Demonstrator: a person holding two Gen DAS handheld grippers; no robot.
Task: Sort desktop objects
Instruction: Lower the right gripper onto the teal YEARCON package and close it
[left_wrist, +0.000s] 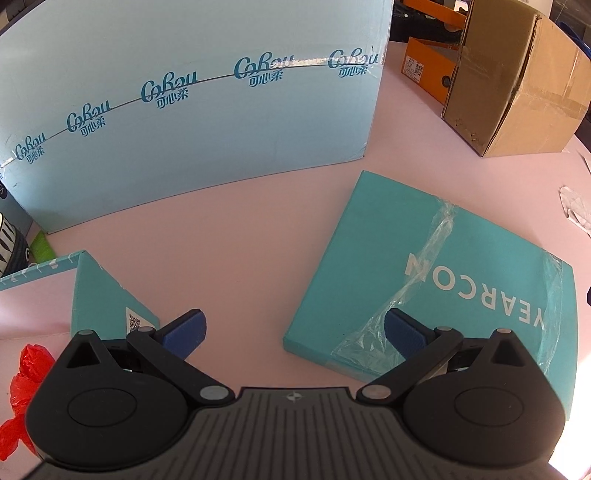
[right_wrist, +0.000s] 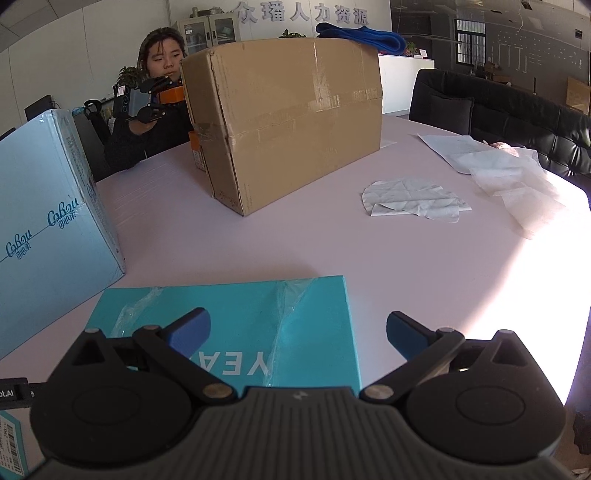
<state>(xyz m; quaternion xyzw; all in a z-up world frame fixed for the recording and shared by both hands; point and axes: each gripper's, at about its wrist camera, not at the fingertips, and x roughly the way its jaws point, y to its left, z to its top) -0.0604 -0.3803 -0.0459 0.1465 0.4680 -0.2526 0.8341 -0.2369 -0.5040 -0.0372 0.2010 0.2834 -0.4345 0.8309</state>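
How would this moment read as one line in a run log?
left gripper: open, empty | right gripper: open, empty | teal box: flat on table, ungrasped

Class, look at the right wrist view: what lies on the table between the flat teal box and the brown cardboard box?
Nothing: the right wrist view shows bare pink table between the flat teal box and the brown cardboard box.

We were in an office. Behind the brown carton on the pale bench, raised lettering ran along the white wall, with a glass-fronted cabinet to its left. To the carton's right stood a black leather sofa, and potted plants grew behind it.
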